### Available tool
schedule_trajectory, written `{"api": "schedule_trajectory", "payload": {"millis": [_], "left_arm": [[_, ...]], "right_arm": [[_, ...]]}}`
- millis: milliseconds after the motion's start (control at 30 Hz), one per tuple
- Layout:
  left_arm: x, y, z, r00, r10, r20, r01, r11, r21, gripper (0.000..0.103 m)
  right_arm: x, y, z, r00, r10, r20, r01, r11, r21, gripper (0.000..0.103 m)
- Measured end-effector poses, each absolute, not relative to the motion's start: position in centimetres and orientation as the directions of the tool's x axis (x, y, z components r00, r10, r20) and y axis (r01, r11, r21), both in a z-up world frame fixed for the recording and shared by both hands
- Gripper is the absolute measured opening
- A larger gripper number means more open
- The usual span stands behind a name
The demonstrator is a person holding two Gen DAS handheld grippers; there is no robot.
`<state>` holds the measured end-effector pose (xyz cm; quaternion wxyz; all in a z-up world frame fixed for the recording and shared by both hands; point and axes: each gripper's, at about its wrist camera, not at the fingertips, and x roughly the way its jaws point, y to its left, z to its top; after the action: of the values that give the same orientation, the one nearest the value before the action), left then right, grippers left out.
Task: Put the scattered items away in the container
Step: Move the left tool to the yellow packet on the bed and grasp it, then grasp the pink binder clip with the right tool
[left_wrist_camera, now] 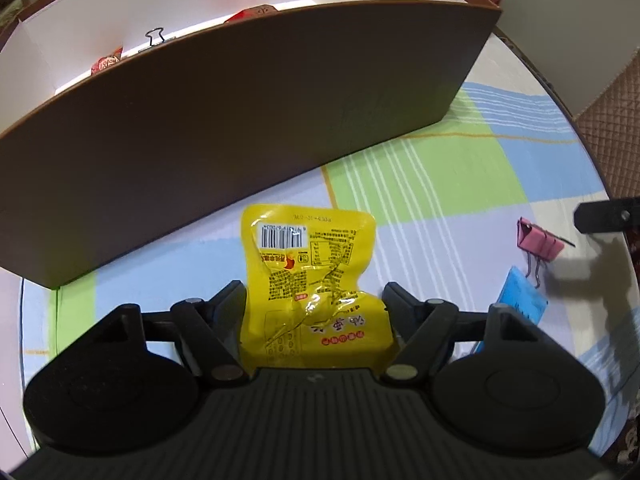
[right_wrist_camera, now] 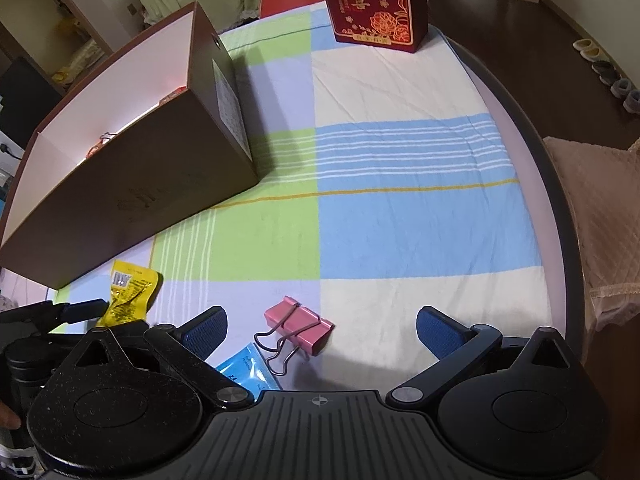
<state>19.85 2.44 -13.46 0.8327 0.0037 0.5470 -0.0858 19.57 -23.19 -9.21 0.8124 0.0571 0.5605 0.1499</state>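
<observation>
- Left gripper [left_wrist_camera: 314, 292] — our fingers stand apart either side of the yellow snack packet [left_wrist_camera: 310, 280]; whether the pads touch it yet we cannot tell.
- Packet: lies flat on the checked cloth [left_wrist_camera: 420, 184], long axis running straight ahead toward the brown box [left_wrist_camera: 224, 120], which is just beyond it.
- Right gripper [right_wrist_camera: 320, 330] — fingers wide apart, nothing held.
- Pink binder clip [right_wrist_camera: 298, 328]: on the cloth between our right fingers, body crosswise, wire handles pointing back toward us.
- Blue sachet [right_wrist_camera: 248, 368]: just beside the clip, partly under the right gripper.
- Judgement: each hand is nearest its own item; the box lies forward-left.
</observation>
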Motion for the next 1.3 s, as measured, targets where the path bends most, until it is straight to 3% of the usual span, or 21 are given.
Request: {"api": "schedule_trajectory", "payload": {"millis": [100, 633, 867, 900, 967, 1233, 1267, 1300], "left_arm": [[19.3, 3.4, -13.3, 0.387, -0.149, -0.910, 0.153, 0.984, -0.096, 0.067], [15.8, 7.0, -9.5, 0.444, -0.111, -0.889, 0.168, 0.985, -0.039, 0.066], [15.6, 7.4, -9.0, 0.457, -0.122, -0.881, 0.171, 0.984, -0.047, 0.066], [15.5, 7.4, -9.0, 0.458, -0.121, -0.881, 0.171, 0.984, -0.047, 0.066], [15.5, 7.5, -9.0, 0.457, -0.123, -0.881, 0.172, 0.984, -0.048, 0.066], [15.6, 8.0, -8.9, 0.461, -0.122, -0.879, 0.172, 0.984, -0.047, 0.066], [15.6, 8.0, -8.9, 0.461, -0.125, -0.879, 0.173, 0.984, -0.049, 0.066], [15.6, 8.1, -8.9, 0.462, -0.126, -0.878, 0.173, 0.984, -0.050, 0.066]], "right_arm": [[19.6, -23.2, -9.5, 0.321, 0.306, -0.896, -0.181, 0.949, 0.259, 0.103], [17.8, -21.2, -10.2, 0.305, 0.342, -0.889, -0.271, 0.926, 0.263, 0.103], [18.0, -20.9, -11.2, 0.311, 0.302, -0.901, -0.186, 0.949, 0.254, 0.101], [18.0, -20.9, -11.3, 0.321, 0.299, -0.899, -0.174, 0.951, 0.255, 0.084], [18.4, -20.7, -11.8, 0.298, 0.304, -0.905, -0.153, 0.951, 0.269, 0.066], [18.5, -19.7, -12.4, 0.325, 0.258, -0.910, -0.091, 0.966, 0.242, 0.066], [18.4, -19.5, -12.4, 0.338, 0.248, -0.908, -0.091, 0.969, 0.231, 0.064], [18.3, -19.3, -12.4, 0.356, 0.235, -0.905, -0.098, 0.972, 0.213, 0.052]]}}
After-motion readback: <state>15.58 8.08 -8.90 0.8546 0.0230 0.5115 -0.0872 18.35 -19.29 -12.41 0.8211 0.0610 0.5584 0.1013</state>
